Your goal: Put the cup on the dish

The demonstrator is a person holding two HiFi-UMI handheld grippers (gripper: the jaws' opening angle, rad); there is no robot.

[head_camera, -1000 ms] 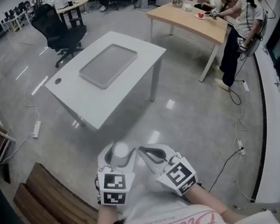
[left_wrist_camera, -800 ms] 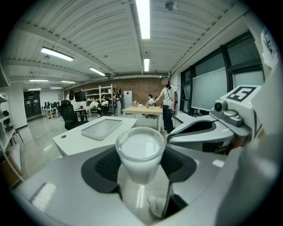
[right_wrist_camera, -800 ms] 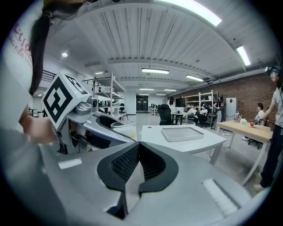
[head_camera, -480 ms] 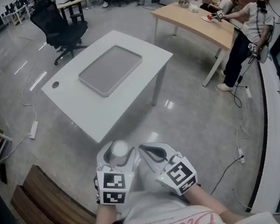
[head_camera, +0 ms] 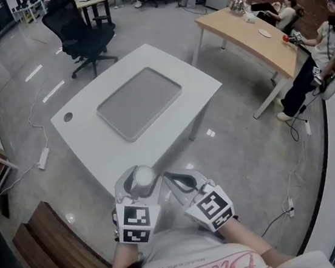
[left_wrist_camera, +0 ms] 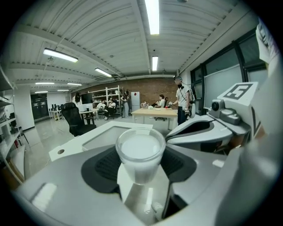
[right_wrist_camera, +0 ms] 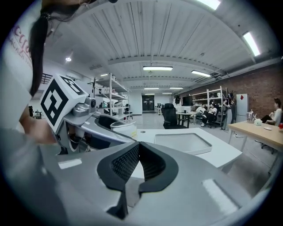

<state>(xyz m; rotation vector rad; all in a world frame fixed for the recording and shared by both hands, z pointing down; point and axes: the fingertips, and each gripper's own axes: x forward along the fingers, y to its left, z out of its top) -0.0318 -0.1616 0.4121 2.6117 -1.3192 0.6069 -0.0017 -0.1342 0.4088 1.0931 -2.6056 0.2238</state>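
Note:
A clear plastic cup [left_wrist_camera: 140, 154] sits between the jaws of my left gripper [head_camera: 139, 188], which is shut on it; in the head view the cup [head_camera: 142, 177] shows from above, held close to my body. My right gripper [head_camera: 182, 184] is beside it, jaws shut with nothing between the pads [right_wrist_camera: 137, 162]. The cup [right_wrist_camera: 123, 129] also shows at the left of the right gripper view. The dish is a grey rectangular tray [head_camera: 139, 101] lying on the white table [head_camera: 90, 149] ahead; the tray [right_wrist_camera: 183, 143] is bare.
A black office chair [head_camera: 79, 34] stands beyond the table. A wooden desk [head_camera: 251, 36] with seated people is at the far right. A wooden bench [head_camera: 55, 246] lies at my left, and cables run over the floor.
The table and tray have come nearer and lower in the head view as I walk towards them. Both grippers keep the same pose, the cup still held.

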